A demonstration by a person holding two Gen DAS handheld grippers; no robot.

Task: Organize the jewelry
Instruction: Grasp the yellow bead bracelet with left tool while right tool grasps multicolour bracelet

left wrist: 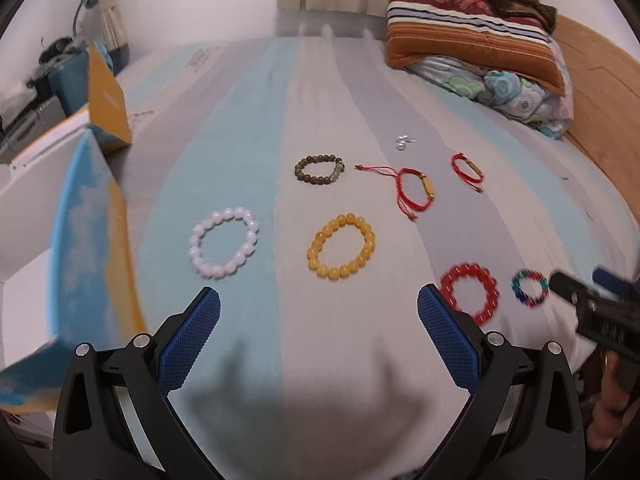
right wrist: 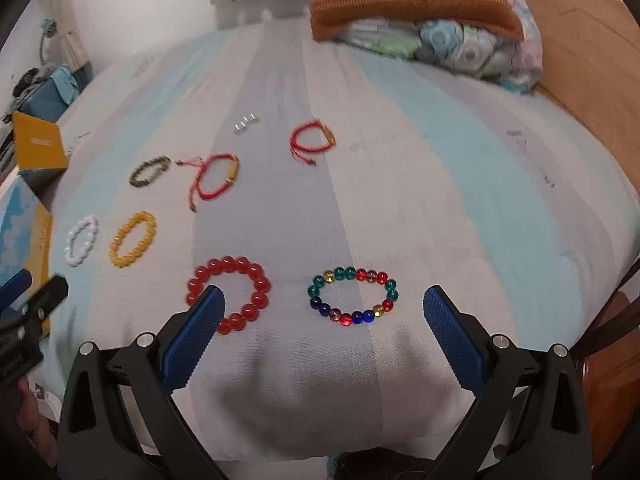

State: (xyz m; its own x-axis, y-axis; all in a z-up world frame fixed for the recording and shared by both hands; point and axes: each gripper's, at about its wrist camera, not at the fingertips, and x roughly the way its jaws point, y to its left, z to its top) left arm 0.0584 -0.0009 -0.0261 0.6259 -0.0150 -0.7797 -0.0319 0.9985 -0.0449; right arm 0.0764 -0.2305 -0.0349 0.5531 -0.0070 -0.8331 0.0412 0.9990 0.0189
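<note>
your left gripper [left wrist: 319, 308] hovers low over the bed [left wrist: 260, 120], jaws spread and empty; the yellow bracelet [left wrist: 341, 247] lies just ahead between them. your right gripper [right wrist: 324, 306] hovers likewise, jaws spread, the multicolour bracelet [right wrist: 353, 297] between its fingertips.

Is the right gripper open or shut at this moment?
Open. In the right wrist view the right gripper has its blue fingers spread wide, holding nothing; the multicolour bead bracelet lies on the bedsheet between them.

7 bracelets [right wrist: 353, 298] flat on striped bedsheet [right wrist: 400, 200] (separate), pearl earrings [left wrist: 402, 142]
</note>
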